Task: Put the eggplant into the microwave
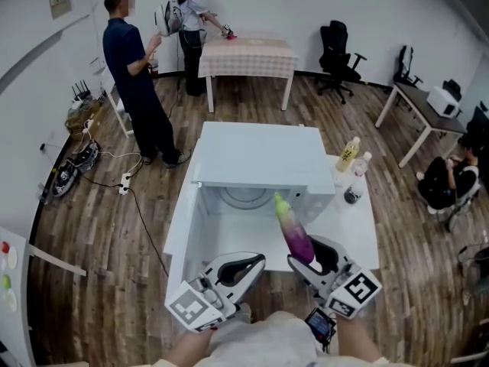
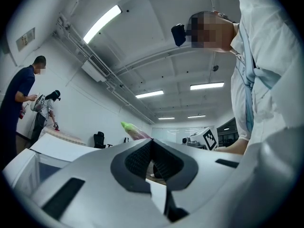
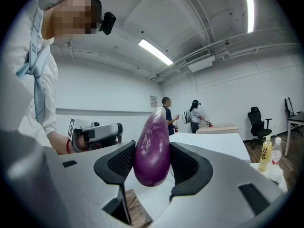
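A purple eggplant (image 1: 296, 234) with a green stem end is gripped at its fat end by my right gripper (image 1: 312, 257), its stem tip pointing toward the white microwave (image 1: 256, 155). The microwave's door (image 1: 182, 228) hangs open to the left, and the round turntable (image 1: 246, 197) shows inside. In the right gripper view the pads press both sides of the eggplant (image 3: 153, 148), which stands up between the jaws of the right gripper (image 3: 152, 161). My left gripper (image 1: 254, 264) is shut and empty, beside the right one in front of the opening. The left gripper (image 2: 152, 150) points slightly upward, with the eggplant's tip (image 2: 133, 130) beyond it.
Two bottles (image 1: 348, 154) and a small dark object stand on the white table (image 1: 367, 228) right of the microwave. Two people (image 1: 137, 82) stand at the back left by a cloth-covered table (image 1: 248, 56). Office chairs, a desk and floor cables (image 1: 92, 159) lie around.
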